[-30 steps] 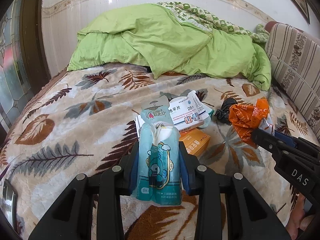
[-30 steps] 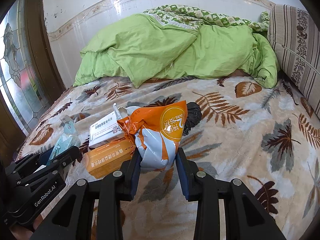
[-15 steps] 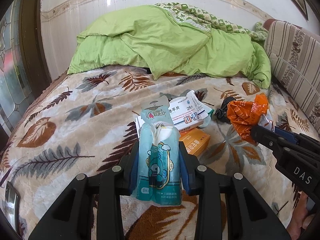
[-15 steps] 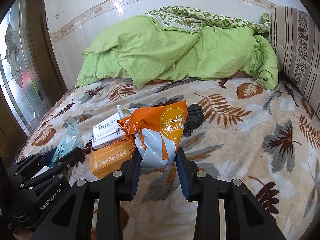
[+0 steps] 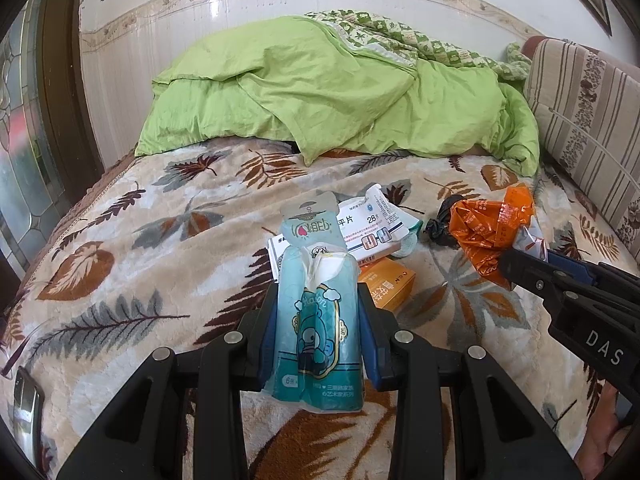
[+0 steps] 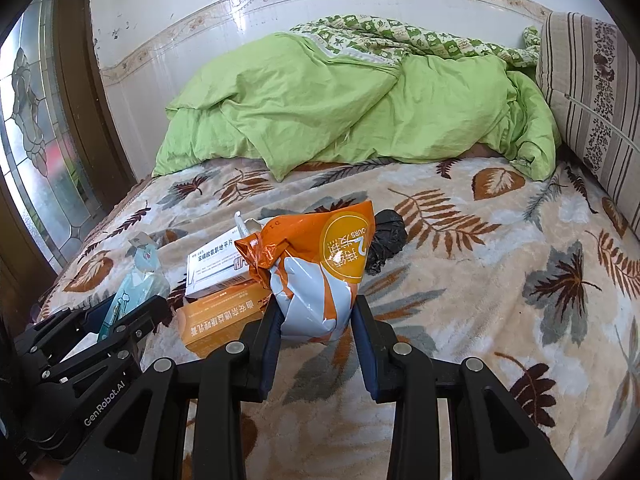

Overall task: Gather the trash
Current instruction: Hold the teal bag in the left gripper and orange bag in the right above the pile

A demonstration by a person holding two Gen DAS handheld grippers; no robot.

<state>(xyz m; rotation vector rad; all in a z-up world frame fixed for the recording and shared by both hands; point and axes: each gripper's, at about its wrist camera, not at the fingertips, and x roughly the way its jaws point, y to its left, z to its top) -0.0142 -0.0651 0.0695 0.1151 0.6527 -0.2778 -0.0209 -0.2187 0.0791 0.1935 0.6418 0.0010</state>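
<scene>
Trash-wise, nothing new since a second back: teal tissue pack (image 5: 318, 320) still clamped in left gripper (image 5: 318, 334), orange wrapper (image 6: 316, 276) still pinched in right gripper (image 6: 316, 338), both above leaf-print blanket (image 6: 500, 300). 2 boxes (image 6: 218, 268) unmoved there.

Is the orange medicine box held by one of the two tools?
No, the orange medicine box lies on the leaf-patterned blanket; the right tool grips an orange snack bag.

The right hand-held gripper (image 6: 316, 320) clamps an orange-and-white bag (image 6: 320, 264) above the leaf-patterned blanket (image 6: 500, 280).
</scene>
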